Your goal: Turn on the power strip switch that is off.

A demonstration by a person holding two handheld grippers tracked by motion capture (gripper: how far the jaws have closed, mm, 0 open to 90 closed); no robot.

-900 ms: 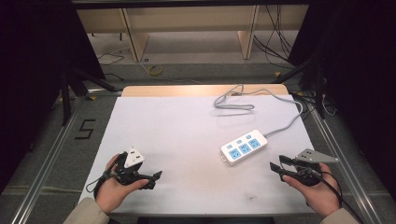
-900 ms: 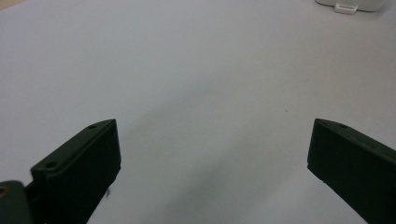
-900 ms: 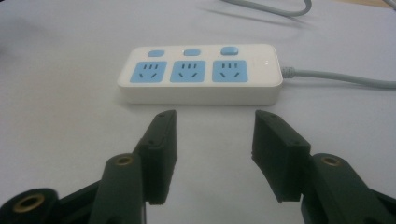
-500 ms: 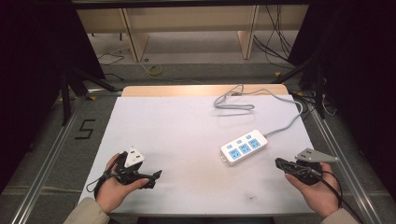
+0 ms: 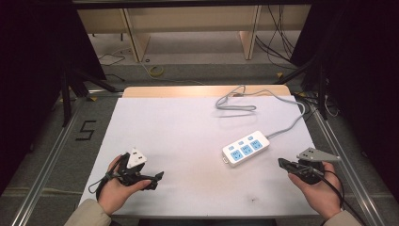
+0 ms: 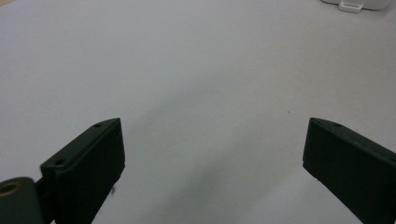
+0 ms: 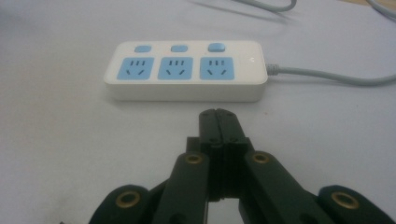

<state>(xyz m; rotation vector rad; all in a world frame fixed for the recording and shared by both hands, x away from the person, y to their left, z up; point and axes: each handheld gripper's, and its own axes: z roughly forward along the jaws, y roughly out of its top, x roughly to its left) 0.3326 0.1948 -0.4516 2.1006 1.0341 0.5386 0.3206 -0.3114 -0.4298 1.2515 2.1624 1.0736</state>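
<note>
A white power strip (image 5: 246,149) with three blue sockets and three blue switches lies on the white table (image 5: 188,122), right of centre. Its grey cable (image 5: 287,125) runs off toward the far right. My right gripper (image 5: 281,163) rests at the table's right front, pointing left at the power strip (image 7: 187,70) from a short distance. In the right gripper view, my right gripper (image 7: 218,114) has its jaws pressed together with nothing between them. My left gripper (image 5: 157,178) sits at the left front, held low. In its own view, my left gripper (image 6: 212,140) stands wide open over bare table.
The cable loops (image 5: 235,106) near the table's far edge, by a wooden strip (image 5: 202,91). Metal rails (image 5: 44,174) run along both sides of the table. A corner of the power strip (image 6: 355,4) shows far off in the left gripper view.
My right gripper's jaws have come together from a splayed stance, with nothing between them. The left hand and the power strip have stayed put.
</note>
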